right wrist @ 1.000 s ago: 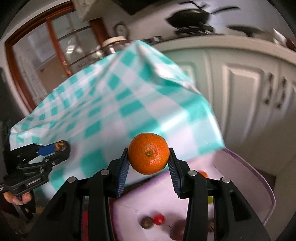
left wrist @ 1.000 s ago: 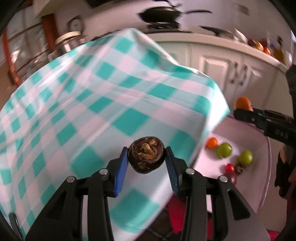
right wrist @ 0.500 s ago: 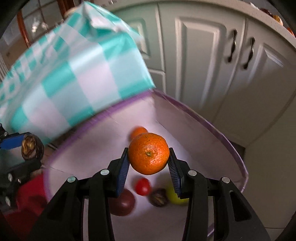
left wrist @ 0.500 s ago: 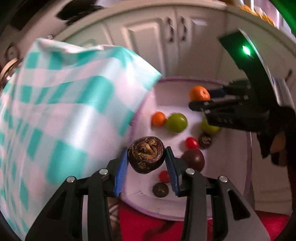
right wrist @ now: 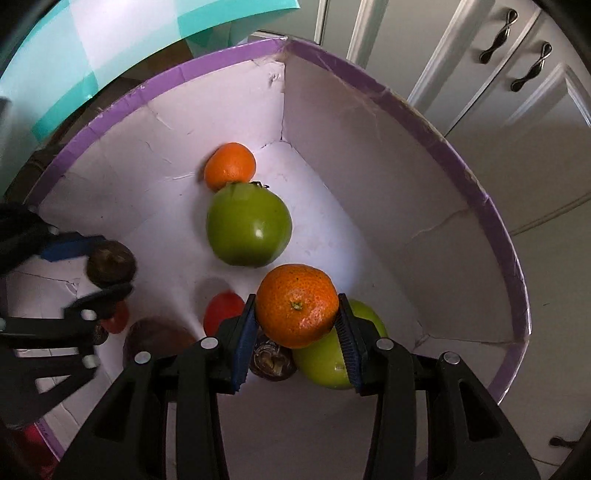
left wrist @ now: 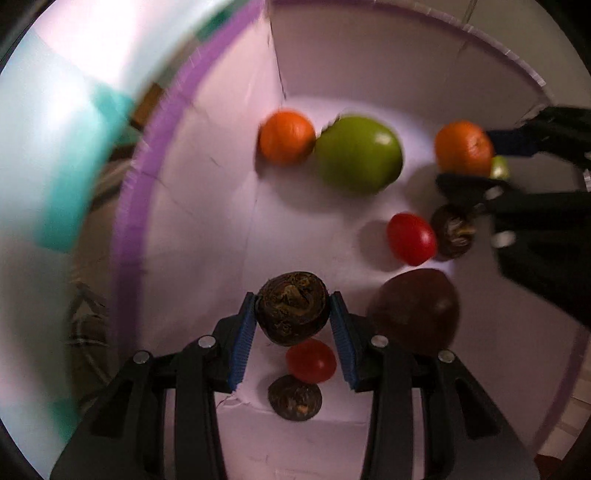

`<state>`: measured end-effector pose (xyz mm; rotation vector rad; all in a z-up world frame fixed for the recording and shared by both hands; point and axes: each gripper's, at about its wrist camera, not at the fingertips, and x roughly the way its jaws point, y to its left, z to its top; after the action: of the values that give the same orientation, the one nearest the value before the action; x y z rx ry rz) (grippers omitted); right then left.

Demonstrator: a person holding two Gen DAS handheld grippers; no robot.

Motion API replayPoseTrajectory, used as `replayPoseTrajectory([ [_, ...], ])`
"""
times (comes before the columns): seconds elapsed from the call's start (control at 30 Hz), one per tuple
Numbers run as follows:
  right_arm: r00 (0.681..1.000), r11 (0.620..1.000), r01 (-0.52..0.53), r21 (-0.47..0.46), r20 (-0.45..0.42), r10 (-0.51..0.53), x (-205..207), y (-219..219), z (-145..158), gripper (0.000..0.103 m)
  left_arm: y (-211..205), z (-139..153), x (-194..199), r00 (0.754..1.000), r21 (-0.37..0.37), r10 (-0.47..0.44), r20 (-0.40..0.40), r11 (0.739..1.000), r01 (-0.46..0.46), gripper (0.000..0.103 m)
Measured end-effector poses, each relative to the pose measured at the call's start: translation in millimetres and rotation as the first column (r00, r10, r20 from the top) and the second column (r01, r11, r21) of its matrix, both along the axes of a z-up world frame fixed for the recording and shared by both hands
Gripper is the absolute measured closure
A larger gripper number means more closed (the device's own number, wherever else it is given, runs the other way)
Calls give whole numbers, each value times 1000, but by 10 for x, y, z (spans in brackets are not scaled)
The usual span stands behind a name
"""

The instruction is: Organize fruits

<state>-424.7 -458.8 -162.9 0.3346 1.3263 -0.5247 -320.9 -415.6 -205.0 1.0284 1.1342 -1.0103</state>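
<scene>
My left gripper [left wrist: 292, 317] is shut on a dark brown water chestnut [left wrist: 292, 307] and holds it inside the white box with a purple rim [left wrist: 147, 173]. My right gripper [right wrist: 297, 325] is shut on an orange mandarin [right wrist: 297, 304] over the same box [right wrist: 369, 147]. On the box floor lie another mandarin [right wrist: 229, 170], a green apple [right wrist: 248, 229], a second green fruit [right wrist: 325, 362], red cherry tomatoes [left wrist: 410, 238], a dark plum [left wrist: 415, 308] and other water chestnuts [left wrist: 294, 397]. Each gripper shows in the other's view: the left [right wrist: 107, 273], the right [left wrist: 469, 162].
A teal and white checked tablecloth [right wrist: 74, 48] hangs over the table edge above the box's left side. White cabinet doors with dark handles [right wrist: 498, 29] stand behind the box.
Both grippers have moved down from the table into the box, each still holding its fruit. The fruits on the box floor now look much closer.
</scene>
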Motion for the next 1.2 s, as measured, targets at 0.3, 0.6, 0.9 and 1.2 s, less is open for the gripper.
replayPoseTrajectory([
  [0.3, 1000, 1000, 12, -25, 11, -12, 76, 32, -14, 51, 36, 23, 66, 1000, -47, -5, -18, 999, 4, 62],
  [0.6, 986, 989, 67, -133, 163, -45, -163, -53, 602, 26, 403, 472, -111, 995, -225, -101, -25, 970, 93, 14],
  [0.9, 817, 905, 226, -361, 577, 26, -885, 555, 1634, 16, 1000, 1856, -321, 988, -578, -92, 128, 802, 149, 2],
  [1.2, 941, 964, 218, -154, 296, -165, -564, 544, 946, 16, 815, 1473, -353, 990, -370, -28, 136, 926, 77, 2],
])
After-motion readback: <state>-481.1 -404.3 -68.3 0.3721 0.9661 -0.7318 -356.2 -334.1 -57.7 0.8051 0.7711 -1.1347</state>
